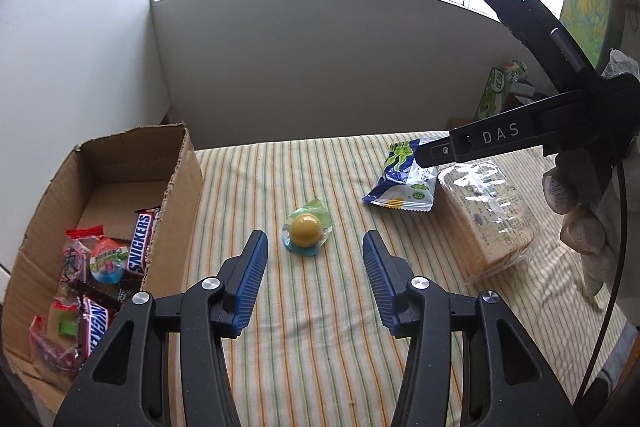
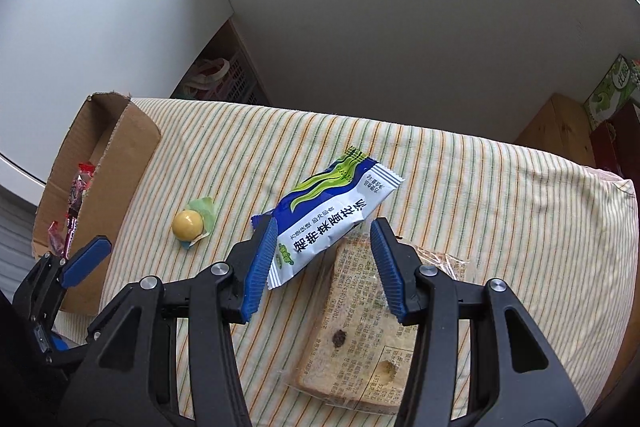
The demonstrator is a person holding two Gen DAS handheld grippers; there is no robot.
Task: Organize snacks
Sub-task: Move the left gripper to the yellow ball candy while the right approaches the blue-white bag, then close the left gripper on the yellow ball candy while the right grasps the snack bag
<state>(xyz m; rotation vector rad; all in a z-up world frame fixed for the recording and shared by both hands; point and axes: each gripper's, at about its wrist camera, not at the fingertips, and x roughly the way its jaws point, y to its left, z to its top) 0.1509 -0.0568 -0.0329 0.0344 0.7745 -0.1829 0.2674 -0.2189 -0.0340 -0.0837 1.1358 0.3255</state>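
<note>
Left gripper (image 1: 315, 253): jaws apart, nothing between the pads; a yellow ball-shaped candy in clear green-blue wrap (image 1: 306, 231) lies on the striped cloth (image 1: 280, 327) just beyond its tips, centre of frame. Open brown cardboard box (image 1: 182, 179) at left holds Snickers bars (image 1: 141, 245) and red-wrapped sweets. Right gripper (image 2: 324, 263): jaws apart, empty, hovering over a blue-white-green foil snack packet (image 2: 332, 223) that overlaps a clear-bagged sliced bread loaf (image 2: 360, 339), lower centre.
</note>
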